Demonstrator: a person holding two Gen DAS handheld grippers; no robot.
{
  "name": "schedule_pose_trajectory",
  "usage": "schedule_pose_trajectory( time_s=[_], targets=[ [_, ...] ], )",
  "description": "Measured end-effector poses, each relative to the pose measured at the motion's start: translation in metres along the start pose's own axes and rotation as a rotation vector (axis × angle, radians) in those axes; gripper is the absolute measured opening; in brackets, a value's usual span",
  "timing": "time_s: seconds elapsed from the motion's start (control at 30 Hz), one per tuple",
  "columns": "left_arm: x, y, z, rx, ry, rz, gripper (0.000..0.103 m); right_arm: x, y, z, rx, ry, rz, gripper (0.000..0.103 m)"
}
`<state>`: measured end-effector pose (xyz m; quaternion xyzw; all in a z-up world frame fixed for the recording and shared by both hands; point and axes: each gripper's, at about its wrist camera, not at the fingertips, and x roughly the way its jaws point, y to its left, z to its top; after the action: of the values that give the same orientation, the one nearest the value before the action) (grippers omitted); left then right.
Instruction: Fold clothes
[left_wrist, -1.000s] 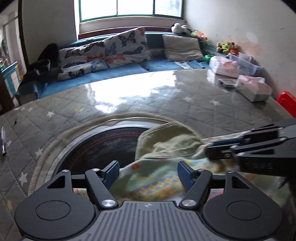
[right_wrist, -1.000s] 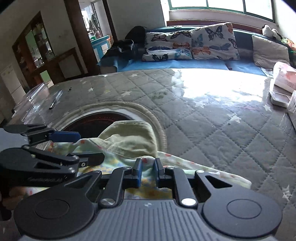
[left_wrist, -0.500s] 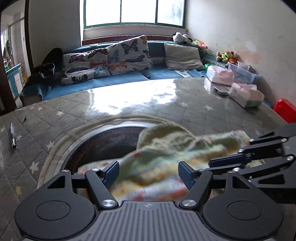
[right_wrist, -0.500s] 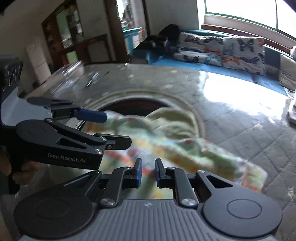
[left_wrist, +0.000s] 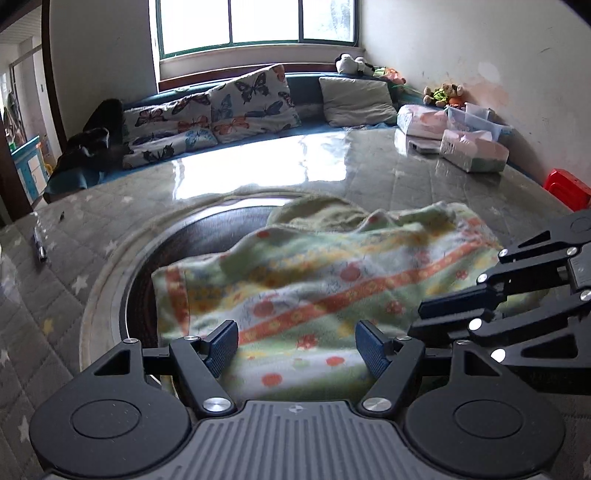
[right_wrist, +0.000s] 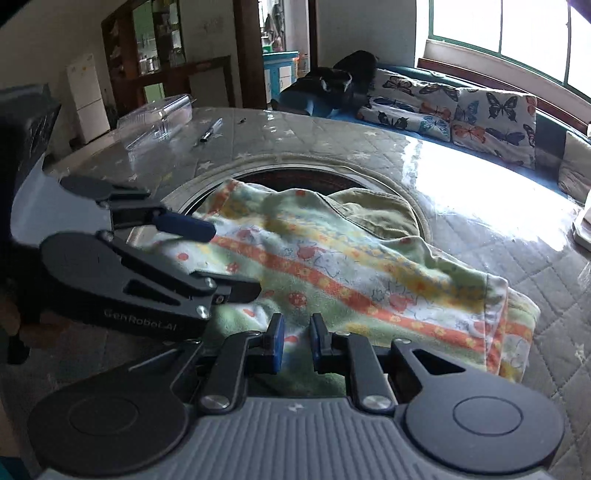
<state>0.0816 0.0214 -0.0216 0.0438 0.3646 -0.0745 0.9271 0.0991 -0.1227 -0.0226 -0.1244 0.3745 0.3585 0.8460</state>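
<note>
Patterned fleece cloth (left_wrist: 332, 280), green with orange stripes, lies bunched on the bench (left_wrist: 424, 177), partly over the dark round inset (left_wrist: 207, 236) at its centre. A plain olive garment (right_wrist: 373, 210) sits under and behind it, likely next in the pile.

Right claw (right_wrist: 293, 341): nearly clenched, narrow gap, cloth fabric showing between the pads, so I read it as pinching the near edge, probably to carry that edge over for a fold. Left claw (left_wrist: 295, 345): released, jaws wide, hovering over the cloth with nothing pinched; looks ready to take another edge or pin the cloth flat.

Right view only: doubled-over right end of the cloth (right_wrist: 506, 332), a pen (right_wrist: 210, 131) and clear plastic box (right_wrist: 159, 114) on the far left of the bench, and the left claw from the side. Left view only: tissue packs (left_wrist: 472, 151) and a red stool (left_wrist: 569, 186) at right, and the right claw (left_wrist: 436, 317) from the side, close beside the left one.
</note>
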Motion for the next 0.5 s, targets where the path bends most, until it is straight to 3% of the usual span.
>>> schedule_pose_trajectory(
  time_s=[0.5],
  targets=[
    [-0.018, 0.016, -0.016, -0.092, -0.024, 0.027, 0.082, -0.023, -0.007, -0.023, 0.057, -0.022, -0.029, 0.014]
  ],
)
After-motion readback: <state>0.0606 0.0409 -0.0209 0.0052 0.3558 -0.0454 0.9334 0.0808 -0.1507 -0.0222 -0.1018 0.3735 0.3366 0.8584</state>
